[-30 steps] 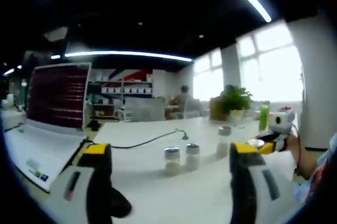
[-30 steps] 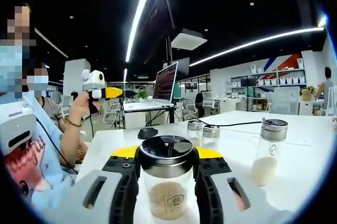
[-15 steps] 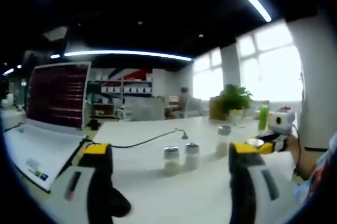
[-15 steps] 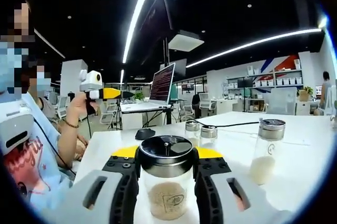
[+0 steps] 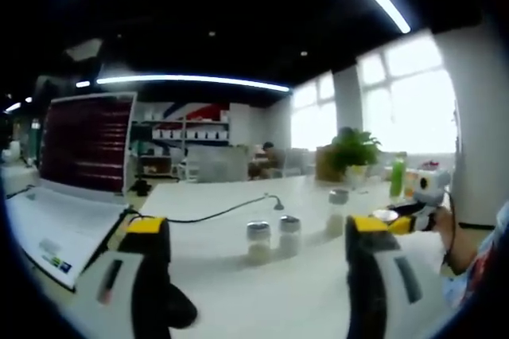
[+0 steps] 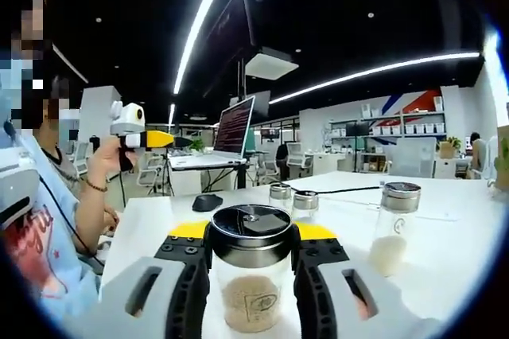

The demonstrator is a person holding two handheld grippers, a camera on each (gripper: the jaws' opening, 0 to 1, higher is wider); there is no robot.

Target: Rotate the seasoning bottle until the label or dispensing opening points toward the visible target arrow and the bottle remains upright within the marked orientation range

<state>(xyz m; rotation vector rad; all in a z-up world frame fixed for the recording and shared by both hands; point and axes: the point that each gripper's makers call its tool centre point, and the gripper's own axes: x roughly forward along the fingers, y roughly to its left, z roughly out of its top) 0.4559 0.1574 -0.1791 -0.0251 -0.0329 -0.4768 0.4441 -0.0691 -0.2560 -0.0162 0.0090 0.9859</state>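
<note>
My right gripper (image 6: 250, 237) is shut on a clear seasoning bottle (image 6: 250, 301) with a dark metal lid and tan powder inside. The bottle stands upright between the jaws, and a small printed mark on its glass faces the camera. In the left gripper view the same gripper (image 5: 407, 218) sits at the right over the white table (image 5: 238, 291), held by a hand, with the bottle's lid (image 5: 386, 216) showing. My left gripper (image 5: 256, 229) is open with nothing between its jaws. In the right gripper view it is raised at the left (image 6: 147, 139) in a person's hand.
Two small shakers (image 6: 280, 193) (image 6: 305, 202) and a taller jar (image 6: 393, 229) stand on the table (image 6: 445, 251); they appear again as shakers (image 5: 258, 242) (image 5: 290, 235) and jar (image 5: 338, 212). A laptop (image 5: 79, 172), a black cable (image 5: 215, 213), a mouse (image 6: 207, 202), a plant (image 5: 354, 152) and a green bottle (image 5: 398, 178) stand around.
The right gripper view has swung slightly, shifting the room and the person leftward. The bottle stays clamped in the same place between the jaws. The left gripper stays open and still.
</note>
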